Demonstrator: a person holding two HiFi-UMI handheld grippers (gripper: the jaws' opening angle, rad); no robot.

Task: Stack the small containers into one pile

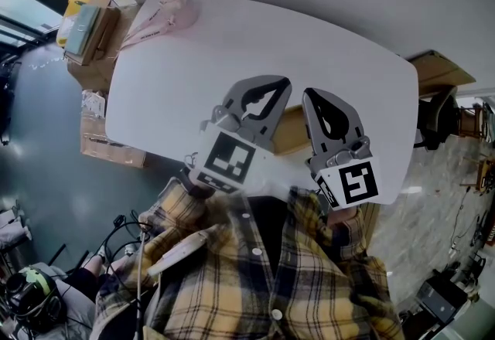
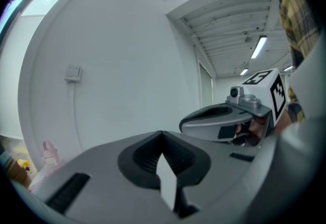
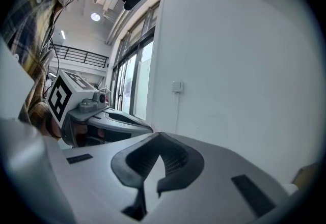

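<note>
A pale pink object [image 1: 162, 10] lies at the far left corner of the white table [image 1: 255, 45]; it also shows small at the lower left of the left gripper view as the pink object [image 2: 48, 154]. What it is I cannot tell, and no small containers are plain to see. My left gripper [image 1: 267, 91] and right gripper [image 1: 313, 95] hang side by side over the table's near edge, close to my plaid shirt. Both are shut, tips meeting, with nothing between them. The left gripper [image 2: 162, 134] sees the right one [image 2: 229, 116] beside it; the right gripper [image 3: 159, 135] sees the left [image 3: 112, 118].
Cardboard boxes [image 1: 89, 29] with a yellow item stand on the floor off the table's left end. Another brown box [image 1: 437, 72] and a chair [image 1: 437, 114] are past the right end. Cables and headphones [image 1: 31, 292] lie on the floor at lower left. A white wall faces both grippers.
</note>
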